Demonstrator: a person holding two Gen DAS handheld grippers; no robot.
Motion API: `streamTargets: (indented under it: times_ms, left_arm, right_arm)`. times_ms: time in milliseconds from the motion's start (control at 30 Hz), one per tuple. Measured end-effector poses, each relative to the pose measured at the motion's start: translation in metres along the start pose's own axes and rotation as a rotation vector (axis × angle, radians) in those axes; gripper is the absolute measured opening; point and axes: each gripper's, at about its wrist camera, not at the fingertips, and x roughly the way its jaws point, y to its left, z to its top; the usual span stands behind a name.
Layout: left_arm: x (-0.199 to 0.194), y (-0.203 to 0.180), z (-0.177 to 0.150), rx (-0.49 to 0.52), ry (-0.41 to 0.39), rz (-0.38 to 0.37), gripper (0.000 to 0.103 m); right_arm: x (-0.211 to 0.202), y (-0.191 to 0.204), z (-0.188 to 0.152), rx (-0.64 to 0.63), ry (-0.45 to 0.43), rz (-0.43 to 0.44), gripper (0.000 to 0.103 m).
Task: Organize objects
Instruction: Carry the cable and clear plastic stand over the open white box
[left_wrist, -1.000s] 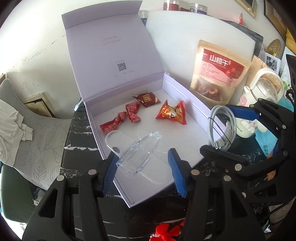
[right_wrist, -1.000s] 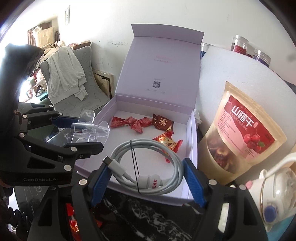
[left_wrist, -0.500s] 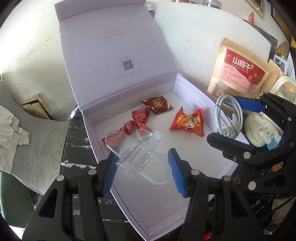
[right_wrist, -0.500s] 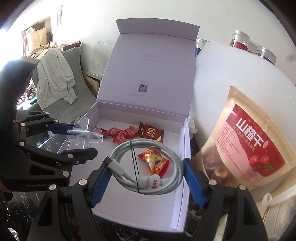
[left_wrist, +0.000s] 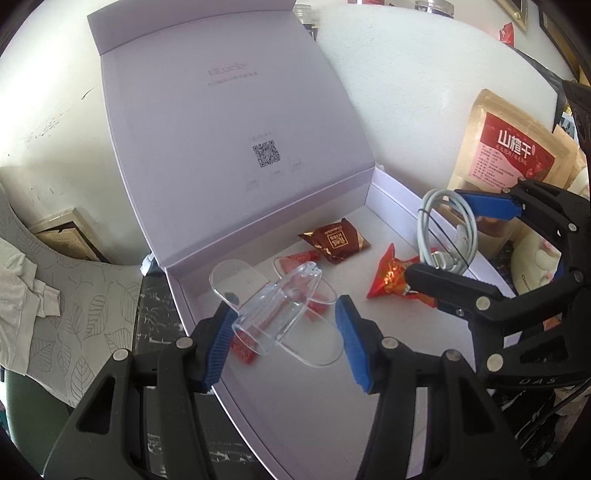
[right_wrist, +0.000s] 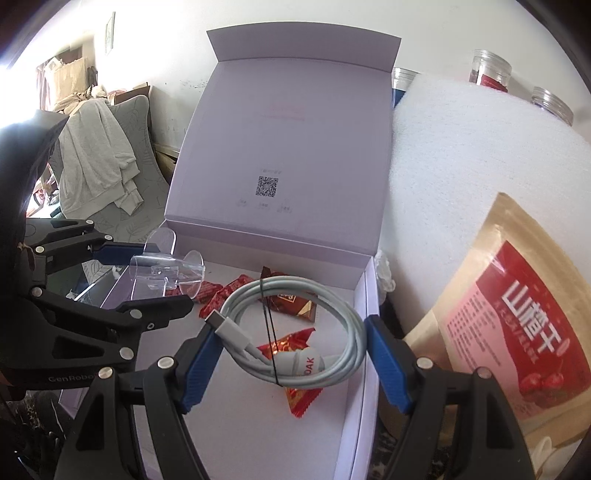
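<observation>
You held a clear plastic stand (left_wrist: 275, 314) in your left gripper (left_wrist: 286, 334) and a coiled white charging cable (right_wrist: 295, 328) in your right gripper (right_wrist: 293, 363) over the open lilac box (left_wrist: 388, 184); loosely pinched, either could slip onto the red-wrapped candies (left_wrist: 334, 240).

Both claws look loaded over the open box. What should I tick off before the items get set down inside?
1. Left claw grips the clear stand: ok.
2. Right claw grips the coiled cable: ok.
3. Box lid upright, open: ok.
4. Both items over the box interior: ok.
5. Bare floor below the cable: not ok, orange candy underneath.
6. Bare floor below the stand: cannot tell, red candies close by.
</observation>
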Motion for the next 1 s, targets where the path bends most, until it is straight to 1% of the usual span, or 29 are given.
streamTargets:
  times_ms: [167,267,367,600,767,1000]
  left_arm:
    - [0.013,0.004,0.006,0.008,0.007,0.002,0.053]
    - [0.019,0.009,0.010,-0.001,0.010,-0.008,0.053]
    - [0.025,0.012,0.012,-0.003,0.012,-0.016,0.053]
    - [0.040,0.012,0.010,0.010,0.042,-0.015,0.053]
    - [0.041,0.012,0.006,0.001,0.054,-0.010,0.053]
    - [0.029,0.011,0.004,-0.009,0.060,0.016,0.053]
  right_arm:
    - [0.014,-0.005,0.005,0.010,0.009,0.000,0.077]
    - [0.024,-0.009,0.006,0.016,0.018,0.020,0.077]
    - [0.034,-0.011,0.006,0.020,0.035,0.018,0.077]
    - [0.048,-0.011,0.003,0.006,0.072,0.020,0.077]
    - [0.050,-0.008,0.004,-0.003,0.085,0.017,0.077]
    - [0.050,-0.005,0.003,-0.015,0.119,0.015,0.077]
